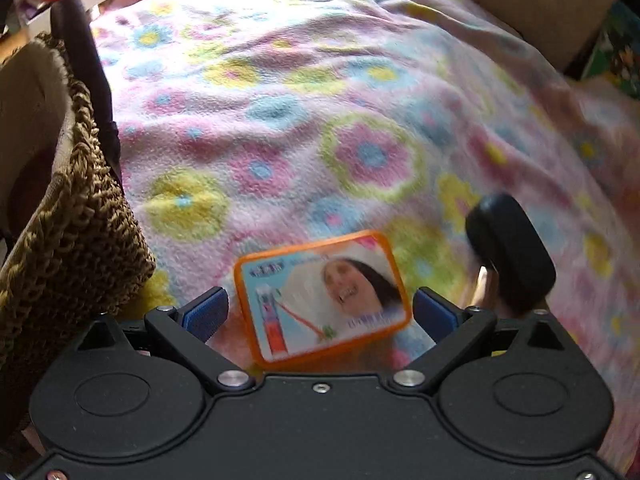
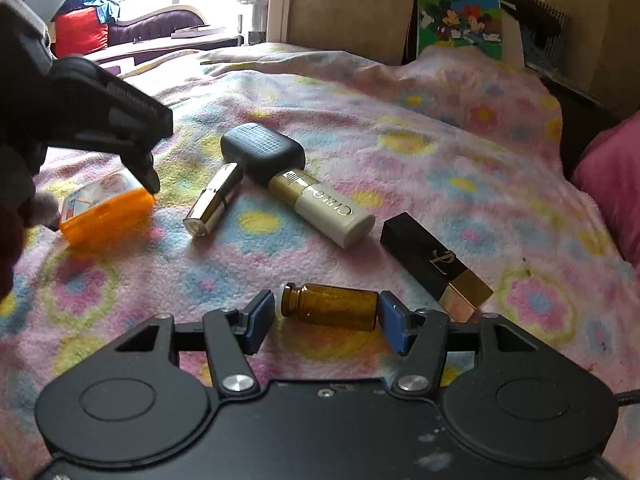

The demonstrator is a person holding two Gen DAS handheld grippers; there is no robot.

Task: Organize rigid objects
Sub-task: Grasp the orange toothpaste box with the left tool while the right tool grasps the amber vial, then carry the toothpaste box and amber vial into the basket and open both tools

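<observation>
An orange case with a picture lid (image 1: 322, 298) lies on the flowered blanket between the open jaws of my left gripper (image 1: 320, 312); the pads stand apart from its sides. It also shows in the right wrist view (image 2: 106, 214) under the left gripper (image 2: 132, 176). My right gripper (image 2: 326, 318) is open around a brown glass vial (image 2: 330, 307) lying on its side; the right pad is at its base. Beyond lie a gold lipstick (image 2: 214, 204), a black-capped cream and gold bottle (image 2: 304, 192) and a black and gold lipstick box (image 2: 436, 266).
A woven brown basket (image 1: 68, 216) stands at the left edge of the left wrist view. The black cap (image 1: 510, 252) lies right of the orange case. A pink cushion (image 2: 612, 184) lies at the right, a headboard (image 2: 352, 4) and cartoon picture (image 2: 458, 18) behind.
</observation>
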